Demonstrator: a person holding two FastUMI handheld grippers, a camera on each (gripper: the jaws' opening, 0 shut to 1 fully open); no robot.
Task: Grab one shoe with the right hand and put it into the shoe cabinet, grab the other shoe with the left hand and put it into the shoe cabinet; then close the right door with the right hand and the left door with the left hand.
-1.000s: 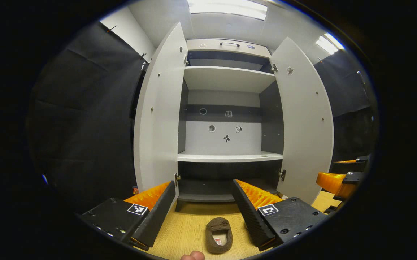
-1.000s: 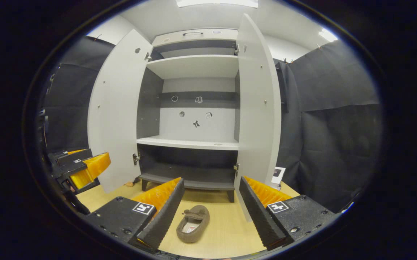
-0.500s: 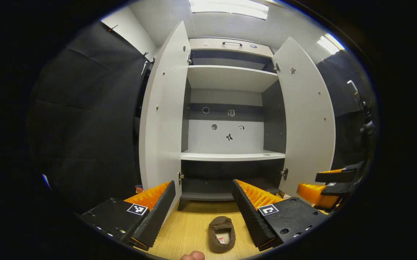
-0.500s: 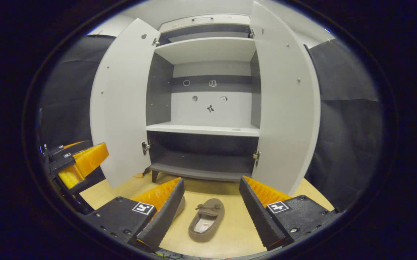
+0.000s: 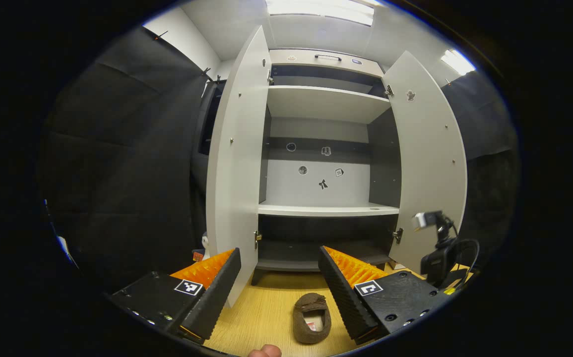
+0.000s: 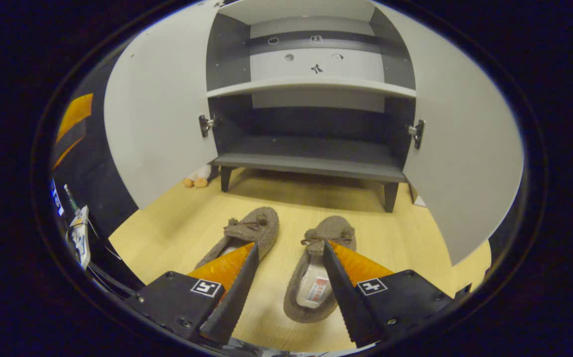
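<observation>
Above the right shoe (image 6: 316,277) | right gripper (image 6: 288,270) has dropped | both grippers' fingers spread

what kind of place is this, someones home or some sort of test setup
Likely a staged recording booth: black cloth walls surround an open, empty shoe cabinet on wood-look flooring, with two slippers set in front.

Shoes (image 6: 316,267) brown, fuzzy, small bows; white label with red inside one. Floor (image 6: 177,228) pale yellow wood grain. Cabinet (image 5: 326,208): light grey doors and shelves, dark grey interior sides and bottom shelf; small dark stickers (image 5: 322,184) on back panel.
</observation>
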